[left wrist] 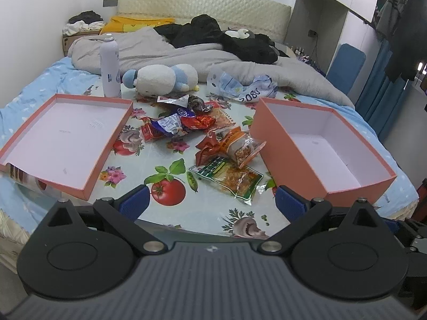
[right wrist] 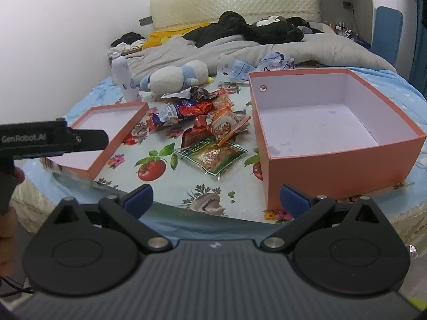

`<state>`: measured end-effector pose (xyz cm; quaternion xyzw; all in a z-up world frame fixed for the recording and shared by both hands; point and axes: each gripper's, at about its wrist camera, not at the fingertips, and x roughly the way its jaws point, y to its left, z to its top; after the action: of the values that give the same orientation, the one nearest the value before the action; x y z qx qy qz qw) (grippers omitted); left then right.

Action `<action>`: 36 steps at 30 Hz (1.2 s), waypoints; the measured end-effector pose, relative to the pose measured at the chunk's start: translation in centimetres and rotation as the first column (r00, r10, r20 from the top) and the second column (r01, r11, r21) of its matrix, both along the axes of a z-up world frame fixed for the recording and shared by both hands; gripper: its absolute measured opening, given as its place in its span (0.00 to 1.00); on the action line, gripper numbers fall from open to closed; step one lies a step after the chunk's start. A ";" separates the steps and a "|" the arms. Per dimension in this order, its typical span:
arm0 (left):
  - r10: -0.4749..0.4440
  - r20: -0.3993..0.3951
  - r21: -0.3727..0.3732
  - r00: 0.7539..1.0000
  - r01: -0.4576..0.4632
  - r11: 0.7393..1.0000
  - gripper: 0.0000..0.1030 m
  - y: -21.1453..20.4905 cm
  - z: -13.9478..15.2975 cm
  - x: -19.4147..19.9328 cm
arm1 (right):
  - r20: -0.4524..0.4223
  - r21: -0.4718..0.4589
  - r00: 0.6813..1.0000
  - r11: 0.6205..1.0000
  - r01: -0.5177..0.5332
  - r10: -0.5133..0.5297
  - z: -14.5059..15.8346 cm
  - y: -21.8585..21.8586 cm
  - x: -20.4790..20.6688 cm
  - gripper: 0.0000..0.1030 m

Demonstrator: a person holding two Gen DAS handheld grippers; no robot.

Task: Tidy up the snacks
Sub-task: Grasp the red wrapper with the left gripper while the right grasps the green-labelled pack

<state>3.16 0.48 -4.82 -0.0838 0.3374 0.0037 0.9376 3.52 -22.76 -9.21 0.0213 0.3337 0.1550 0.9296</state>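
Note:
A pile of snack packets [left wrist: 186, 122] lies in the middle of the flowered tabletop [left wrist: 170, 213], also in the right wrist view [right wrist: 197, 117]. A green packet [left wrist: 229, 177] lies nearest, also seen from the right [right wrist: 213, 154]. An open orange box [left wrist: 320, 144] stands to the right [right wrist: 331, 133], empty. Its shallow orange lid [left wrist: 64, 136] lies upturned to the left [right wrist: 106, 136]. My left gripper [left wrist: 210, 200] is open and empty, at the table's near edge. My right gripper [right wrist: 216, 200] is open and empty, near the box's front corner.
A white spray bottle [left wrist: 109, 66], a plush toy [left wrist: 162, 77] and a crumpled plastic bag [left wrist: 240, 85] lie behind the snacks. Behind is a bed with a grey duvet [left wrist: 165, 48] and dark clothes. The left gripper's body [right wrist: 50, 140] shows at the right view's left edge.

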 end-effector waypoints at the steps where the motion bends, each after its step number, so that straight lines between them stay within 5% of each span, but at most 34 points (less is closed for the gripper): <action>1: 0.000 -0.002 0.002 1.000 0.000 1.000 0.99 0.1 -0.1 0.2 | 0.006 -0.003 1.000 1.000 -0.003 0.003 0.0 0.2 0.1 1.00; 21: 0.008 -0.022 0.063 1.000 -0.007 0.998 0.99 3.5 -1.1 5.4 | 0.068 -0.094 0.991 0.990 -0.106 0.112 -1.5 5.0 2.6 0.85; 36: -0.113 -0.078 0.036 0.991 0.116 0.993 0.97 4.8 -4.9 13.6 | 0.143 -0.150 0.980 0.982 -0.116 0.138 -5.5 9.2 6.5 0.77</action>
<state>16.73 5.33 -9.77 -0.0450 0.3766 -0.0401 0.9244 10.01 -13.59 -14.74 -0.0776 0.2724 0.1914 0.9398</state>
